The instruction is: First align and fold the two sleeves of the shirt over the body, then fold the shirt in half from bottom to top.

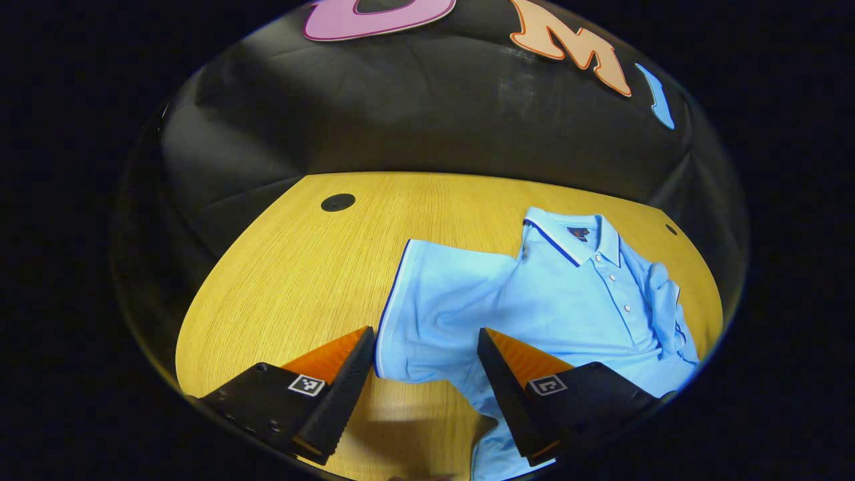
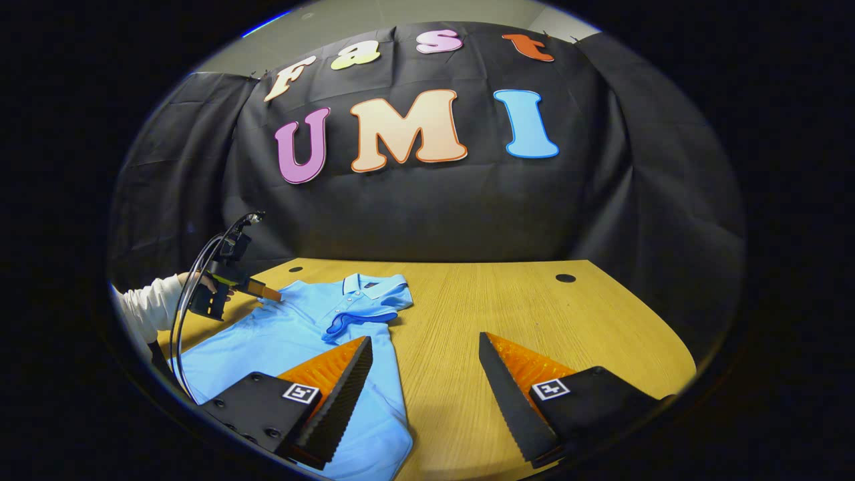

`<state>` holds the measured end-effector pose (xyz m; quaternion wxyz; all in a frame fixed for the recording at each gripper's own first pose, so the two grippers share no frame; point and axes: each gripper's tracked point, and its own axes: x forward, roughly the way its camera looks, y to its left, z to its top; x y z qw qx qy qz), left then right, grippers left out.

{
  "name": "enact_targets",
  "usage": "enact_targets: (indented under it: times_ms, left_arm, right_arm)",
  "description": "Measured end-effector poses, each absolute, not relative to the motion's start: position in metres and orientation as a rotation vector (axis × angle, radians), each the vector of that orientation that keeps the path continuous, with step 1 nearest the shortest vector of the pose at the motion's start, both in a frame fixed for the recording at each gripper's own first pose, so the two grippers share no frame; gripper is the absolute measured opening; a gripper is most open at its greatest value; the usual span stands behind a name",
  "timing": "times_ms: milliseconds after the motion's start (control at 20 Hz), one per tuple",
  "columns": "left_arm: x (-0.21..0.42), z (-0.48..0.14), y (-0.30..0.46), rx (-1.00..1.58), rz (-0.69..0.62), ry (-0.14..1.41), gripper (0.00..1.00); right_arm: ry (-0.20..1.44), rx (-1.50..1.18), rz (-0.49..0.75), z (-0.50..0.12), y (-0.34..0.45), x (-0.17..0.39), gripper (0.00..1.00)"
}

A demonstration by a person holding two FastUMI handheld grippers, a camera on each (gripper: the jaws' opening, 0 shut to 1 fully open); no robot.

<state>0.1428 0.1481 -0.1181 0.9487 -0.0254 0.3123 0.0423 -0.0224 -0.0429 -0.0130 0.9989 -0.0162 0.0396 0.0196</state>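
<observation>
Item: light blue polo shirt [image 1: 574,300], lying flat on the wooden desk [image 1: 300,267], collar [image 1: 574,230] toward the booth's black cloth wall. Collar edged with a dark stripe; button placket runs down the chest.

Sleeves: in the left gripper view, one sleeve [image 1: 427,300] lies spread out sideways on the desk, its dark-trimmed cuff edge facing the bare wood. The other sleeve [image 1: 668,300] is folded in over the body, beside the placket. In the right gripper view the folded sleeve [image 2: 357,319] lies across the chest just below the collar.

Left claw [image 1: 425,334]: fingers wide apart, gripping nothing. The spread sleeve lies between and beyond the two fingers; whether either finger touches the cloth cannot be told. In the right gripper view this same claw [image 2: 270,294] appears farther off, held by a hand [image 2: 200,284] in a white sleeve [image 2: 150,307], its tips at the shirt's shoulder area.

Right claw [image 2: 425,337]: fingers wide apart, gripping nothing, above the desk. One finger stands over the shirt's lower body, the other over bare wood.

Desk: two dark round holes [image 2: 565,278] near the far edge.
</observation>
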Motion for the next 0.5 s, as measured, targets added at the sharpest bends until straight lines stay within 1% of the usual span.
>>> enact_targets:
  times_ms: [50, 150, 200, 250, 400, 500]
  left_arm:
    - [0.141, -0.118, 0.148, -0.045, 0.079, 0.640, 0.95]
    - [0.143, -0.117, 0.146, -0.032, 0.051, 0.648, 0.92]
    - [0.142, -0.115, 0.143, -0.032, 0.030, 0.646, 0.83]
    - [0.146, -0.117, 0.136, -0.031, 0.007, 0.652, 0.79]
    - [0.147, -0.119, 0.125, -0.042, -0.033, 0.654, 0.31]
    - [0.147, -0.117, 0.121, -0.050, -0.047, 0.648, 0.17]
  right_arm:
    - [0.076, -0.025, 0.040, -0.012, -0.043, -0.023, 0.99]
    - [0.073, -0.001, 0.042, -0.014, -0.043, -0.023, 0.99]
    - [0.074, 0.011, 0.041, -0.016, -0.044, -0.022, 0.99]
    - [0.075, 0.020, 0.039, -0.018, -0.044, -0.021, 0.99]
    - [0.083, 0.035, 0.027, -0.025, -0.049, -0.022, 0.98]
    - [0.087, 0.038, 0.019, -0.026, -0.053, -0.024, 0.97]
